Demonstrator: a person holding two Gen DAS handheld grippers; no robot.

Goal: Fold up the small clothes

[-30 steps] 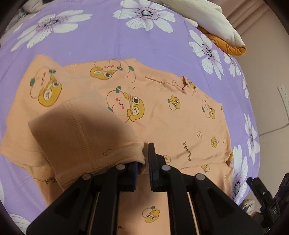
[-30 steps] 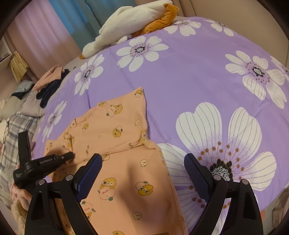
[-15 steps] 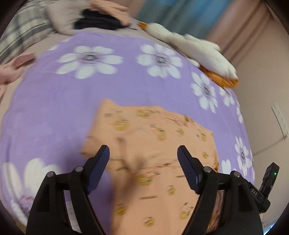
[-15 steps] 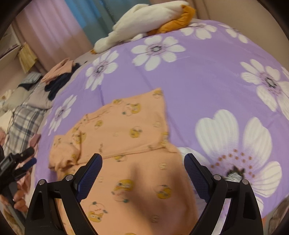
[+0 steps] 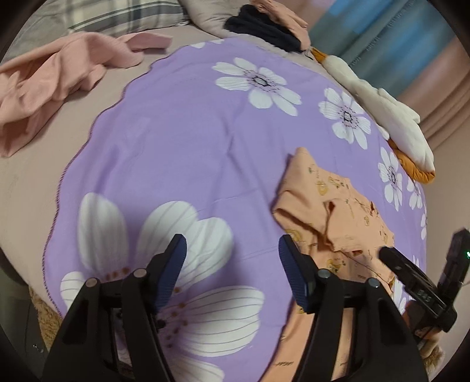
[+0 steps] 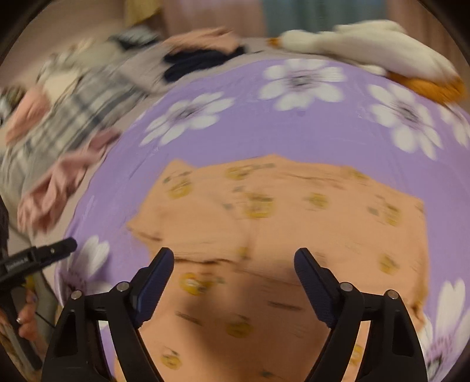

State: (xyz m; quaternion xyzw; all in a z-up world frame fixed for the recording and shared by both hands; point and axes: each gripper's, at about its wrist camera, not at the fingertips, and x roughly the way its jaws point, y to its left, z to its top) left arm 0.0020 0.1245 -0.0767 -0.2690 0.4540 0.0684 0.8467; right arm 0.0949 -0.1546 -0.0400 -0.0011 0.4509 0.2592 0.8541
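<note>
A small orange garment (image 6: 293, 211) printed with yellow cartoon figures lies on the purple flowered sheet (image 5: 182, 147), its left side folded over onto itself. In the left wrist view the garment (image 5: 337, 211) sits to the right of my left gripper (image 5: 231, 239). That gripper hangs over bare sheet with its jaws apart and closing, nothing between them. My right gripper (image 6: 235, 251) hovers above the garment's near part, jaws wide and closing a little, its pads clear of the cloth. The right wrist view is blurred by motion.
A pink garment (image 5: 50, 85) lies crumpled at the sheet's far left, past its edge. Plaid bedding (image 5: 117, 14) and a dark garment (image 5: 264, 26) lie at the back. A white and orange plush toy (image 5: 390, 123) rests along the far right.
My left gripper let go of the garment's folded flap, opened and swung left onto bare sheet. My right gripper rolled and shifted until the garment lay under it.
</note>
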